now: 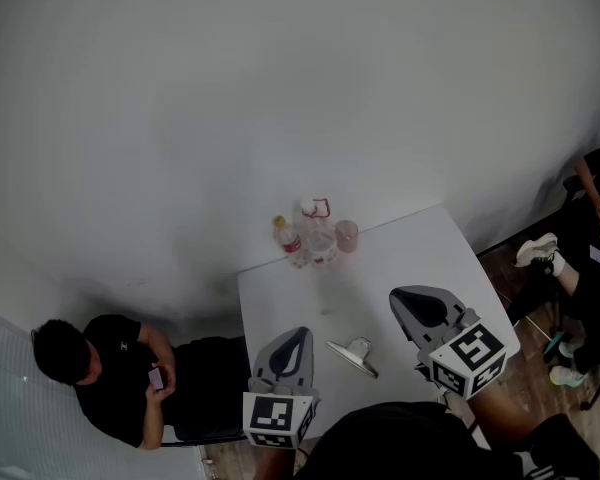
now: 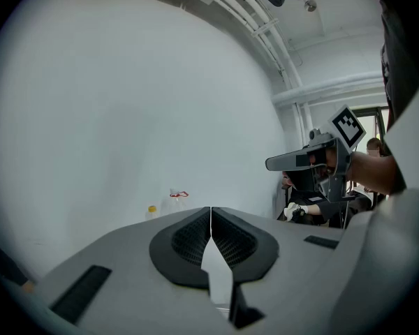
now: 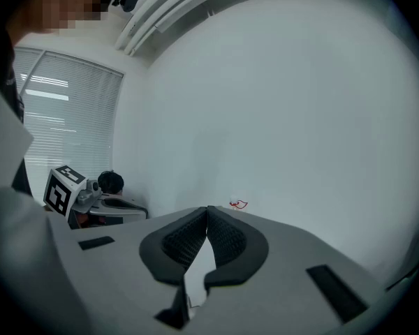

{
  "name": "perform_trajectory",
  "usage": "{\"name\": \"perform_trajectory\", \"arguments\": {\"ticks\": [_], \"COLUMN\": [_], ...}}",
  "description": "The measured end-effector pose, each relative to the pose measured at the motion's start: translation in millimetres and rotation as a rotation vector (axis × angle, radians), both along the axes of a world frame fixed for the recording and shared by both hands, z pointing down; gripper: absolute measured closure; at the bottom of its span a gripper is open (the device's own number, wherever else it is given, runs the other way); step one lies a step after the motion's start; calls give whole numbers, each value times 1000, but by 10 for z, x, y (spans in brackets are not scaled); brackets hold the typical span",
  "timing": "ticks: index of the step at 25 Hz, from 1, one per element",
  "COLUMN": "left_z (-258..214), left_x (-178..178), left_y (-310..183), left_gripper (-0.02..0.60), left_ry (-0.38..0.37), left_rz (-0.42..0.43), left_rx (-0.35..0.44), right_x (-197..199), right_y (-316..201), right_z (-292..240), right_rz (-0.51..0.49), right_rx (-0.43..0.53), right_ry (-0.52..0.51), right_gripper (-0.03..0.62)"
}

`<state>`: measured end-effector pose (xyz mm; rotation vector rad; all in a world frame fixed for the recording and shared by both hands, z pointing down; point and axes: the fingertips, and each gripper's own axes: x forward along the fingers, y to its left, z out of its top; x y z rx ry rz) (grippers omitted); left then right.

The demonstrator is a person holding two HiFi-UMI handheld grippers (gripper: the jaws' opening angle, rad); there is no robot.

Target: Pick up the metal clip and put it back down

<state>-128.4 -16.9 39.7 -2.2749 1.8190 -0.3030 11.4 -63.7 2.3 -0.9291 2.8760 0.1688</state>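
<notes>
Clip [image 1: 353,355]: flat on table [image 1: 410,248], near its front edge, between your grippers, held by neither. Left gripper [image 1: 298,332], right gripper [image 1: 405,294]: jaws together, empty. Whole task remains, or it's done.

wall [image 1: 280,88]: plain white, bare
table [image 1: 280,303]: white, close against the wall
floor [image 1: 505,268]: brown wood, right of the table
window [image 3: 70,117]: horizontal blinds, closed — pale daylight
ceiling [image 2: 321,19]: white, pipes along it

Left tool [image 1: 298,333] held level, jaws together, empty. Right tool [image 1: 405,296] alongside, jaws together, empty.
</notes>
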Motion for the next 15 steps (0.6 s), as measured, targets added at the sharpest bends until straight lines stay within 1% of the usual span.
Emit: {"name": "perform_trajectory", "arguments": {"ticks": [4, 15], "left_z": [5, 16], "left_x": [48, 102], "left_y": [29, 107], "left_gripper": [558, 558], "left_ry": [-1, -2], "left_rz": [12, 10], "left_rx": [-1, 3], "right_x": [18, 82], "right_y": [39, 108], "right_z": [27, 27], "right_rz": [0, 1], "right_rx": [-7, 0], "right_ry": [2, 1], "right_gripper": [574, 575]}}
